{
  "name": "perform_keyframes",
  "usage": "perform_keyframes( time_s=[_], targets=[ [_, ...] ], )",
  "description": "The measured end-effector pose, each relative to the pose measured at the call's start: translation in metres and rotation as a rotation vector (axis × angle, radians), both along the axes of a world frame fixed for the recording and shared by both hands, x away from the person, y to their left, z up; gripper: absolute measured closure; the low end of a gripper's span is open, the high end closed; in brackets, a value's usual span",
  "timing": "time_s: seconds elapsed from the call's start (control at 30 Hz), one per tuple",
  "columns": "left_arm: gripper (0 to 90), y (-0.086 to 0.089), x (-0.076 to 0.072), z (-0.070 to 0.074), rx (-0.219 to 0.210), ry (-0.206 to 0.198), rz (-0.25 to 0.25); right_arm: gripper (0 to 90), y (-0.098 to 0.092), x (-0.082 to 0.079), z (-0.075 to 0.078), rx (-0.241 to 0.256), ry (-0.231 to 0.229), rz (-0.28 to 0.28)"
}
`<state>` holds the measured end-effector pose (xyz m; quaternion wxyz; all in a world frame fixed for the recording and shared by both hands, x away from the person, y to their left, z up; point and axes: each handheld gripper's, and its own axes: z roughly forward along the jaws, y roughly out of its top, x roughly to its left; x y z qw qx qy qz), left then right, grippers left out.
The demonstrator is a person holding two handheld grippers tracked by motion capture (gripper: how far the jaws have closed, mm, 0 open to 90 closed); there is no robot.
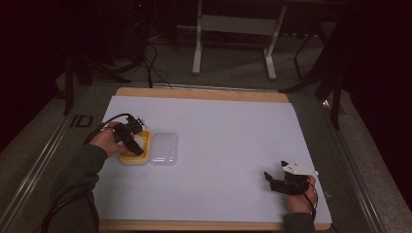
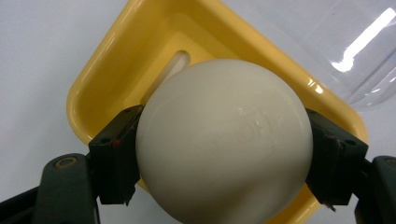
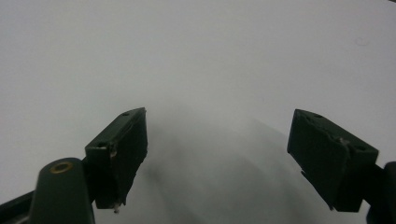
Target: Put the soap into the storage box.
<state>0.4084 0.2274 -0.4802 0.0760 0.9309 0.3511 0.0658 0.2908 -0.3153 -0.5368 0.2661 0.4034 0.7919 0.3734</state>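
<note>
The left gripper (image 1: 132, 141) reaches in from the left side of the table, pointing down over the yellow tray (image 2: 107, 60), and its jaws are squeezed tight on both sides of a white ball (image 2: 224, 140) just above the tray. A clear lid (image 1: 163, 149) lies right beside the tray. The right gripper (image 1: 276, 175) rests low near the front right of the white table (image 1: 223, 126), held in the person's hand, with its jaws wide apart and nothing between them.

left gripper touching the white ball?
Touching. The left gripper view shows the left gripper with both jaws pressed against the sides of the white ball, no gap at either side, above the yellow tray.
</note>
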Motion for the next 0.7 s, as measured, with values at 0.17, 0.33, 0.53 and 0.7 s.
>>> perform_keyframes(
  time_s=[0.17, 0.33, 0.53, 0.7],
  targets=[
    [23.9, 0.000, 0.000, -0.003, 0.003, -0.012, -0.001, 20.0, 0.000, 0.000, 0.000, 0.000, 0.001, 0.000],
    [23.9, -0.002, 0.001, -0.009, 0.031, -0.011, 0.001, 20.0, 0.000, 0.000, 0.000, 0.000, 0.000, 0.000],
    [23.9, -0.002, 0.003, -0.012, 0.022, -0.010, 0.007, 20.0, 0.000, 0.000, 0.000, 0.000, 0.000, 0.000],
    [23.8, 0.000, 0.004, -0.013, 0.010, -0.001, 0.019, 20.0, 0.000, 0.000, 0.000, 0.000, 0.000, 0.001]
  ],
)
